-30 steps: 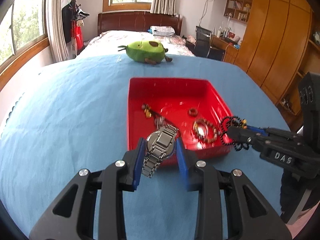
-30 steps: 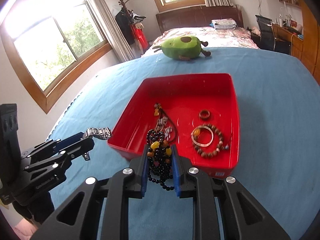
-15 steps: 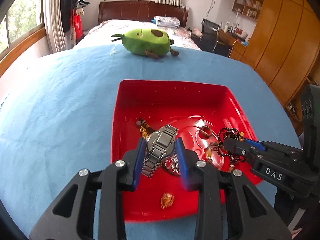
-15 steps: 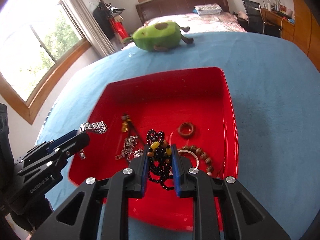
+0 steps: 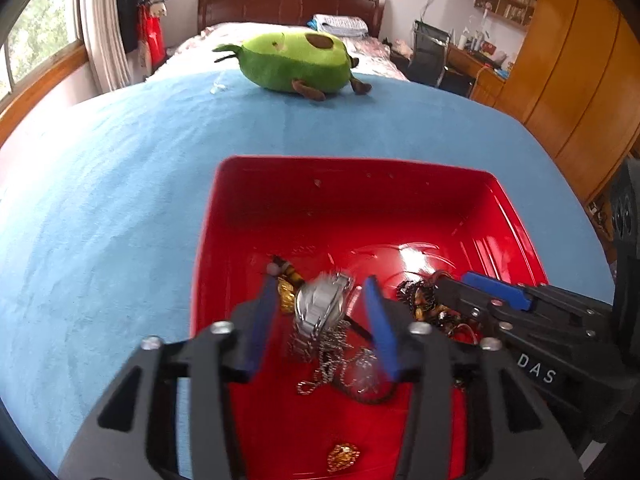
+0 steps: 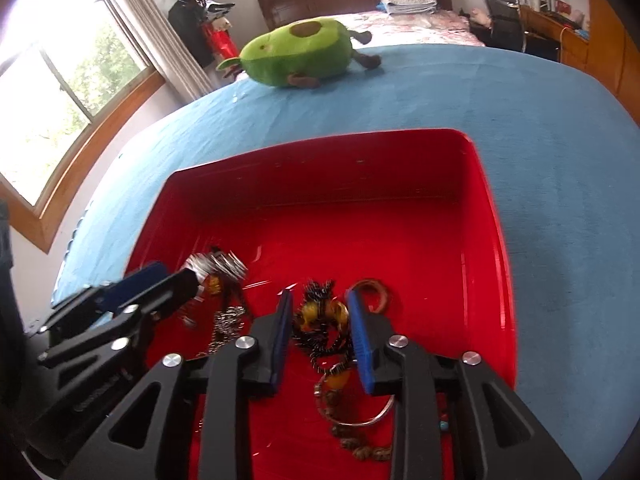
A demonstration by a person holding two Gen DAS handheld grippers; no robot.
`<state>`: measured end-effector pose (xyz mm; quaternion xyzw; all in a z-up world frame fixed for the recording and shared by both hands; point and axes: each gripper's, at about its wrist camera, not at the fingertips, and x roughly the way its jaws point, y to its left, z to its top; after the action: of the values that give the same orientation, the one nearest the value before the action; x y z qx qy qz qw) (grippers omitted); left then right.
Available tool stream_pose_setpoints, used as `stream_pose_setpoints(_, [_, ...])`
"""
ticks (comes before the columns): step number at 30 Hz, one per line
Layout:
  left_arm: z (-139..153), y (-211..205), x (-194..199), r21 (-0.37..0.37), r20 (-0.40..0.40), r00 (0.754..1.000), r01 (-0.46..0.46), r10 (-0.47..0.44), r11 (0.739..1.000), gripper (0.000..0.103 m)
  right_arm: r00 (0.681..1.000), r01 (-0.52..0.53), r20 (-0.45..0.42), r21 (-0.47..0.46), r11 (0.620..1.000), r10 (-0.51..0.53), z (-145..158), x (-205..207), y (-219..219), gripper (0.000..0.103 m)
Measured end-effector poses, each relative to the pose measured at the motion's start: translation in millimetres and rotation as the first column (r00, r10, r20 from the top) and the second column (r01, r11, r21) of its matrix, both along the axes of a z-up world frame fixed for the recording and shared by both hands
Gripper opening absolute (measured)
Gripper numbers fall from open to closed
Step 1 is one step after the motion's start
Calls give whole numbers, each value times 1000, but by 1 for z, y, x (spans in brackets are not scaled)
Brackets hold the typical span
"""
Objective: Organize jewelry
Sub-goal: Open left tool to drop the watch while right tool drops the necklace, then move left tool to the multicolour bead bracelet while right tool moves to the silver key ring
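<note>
A red tray (image 5: 352, 200) lies on the blue cloth. My left gripper (image 5: 321, 282) is low inside it with its jaws opening. The silver watch (image 5: 322, 304) sits blurred between the blue pads, with a gap on each side. My right gripper (image 6: 319, 295) is also down in the tray (image 6: 340, 184), jaws opening. The black bead necklace with amber beads (image 6: 320, 320) lies loose between its pads. In the right wrist view my left gripper (image 6: 176, 280) comes in from the left, the watch (image 6: 218, 264) at its tips. In the left wrist view my right gripper (image 5: 452, 286) reaches in from the right.
The tray also holds a silver chain (image 5: 332, 356), a gold piece (image 5: 342, 458), a wooden ring (image 6: 378, 292) and a bangle with a brown bead bracelet (image 6: 360, 420). A green avocado plush (image 5: 296, 60) lies at the cloth's far edge. Wooden wardrobes stand at the right.
Both grippers have moved forward and down into the tray. Their jaws have widened, and the watch and the bead necklace are no longer pinched.
</note>
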<state>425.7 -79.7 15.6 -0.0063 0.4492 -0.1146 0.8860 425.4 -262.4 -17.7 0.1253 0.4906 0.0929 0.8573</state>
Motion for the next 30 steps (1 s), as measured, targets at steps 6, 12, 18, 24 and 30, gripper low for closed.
stream_pose_setpoints(6, [30,16,-27,-20,93,995,-21,23,1000,61,998,28,65,-24,999,-27,20,-26,-9,30])
stream_pose_setpoints(12, [51,25,-58,-20,145,989,-31,34,999,77,995,17,94,-16,1000,-15,34,-52,-7,30])
stream_pose_setpoints(18, [49,37,-80,-16,132,990,-52,54,998,80,996,5,88,-30,1000,-2,35,-72,-2,30])
stream_pose_setpoints(24, [38,53,-111,15,126,988,-92,89,996,86,996,-17,90,-40,999,21,36,-101,3,30])
stream_pose_setpoints(30, [29,60,-143,42,113,991,-76,71,996,87,994,-50,99,-36,998,53,39,-126,11,30])
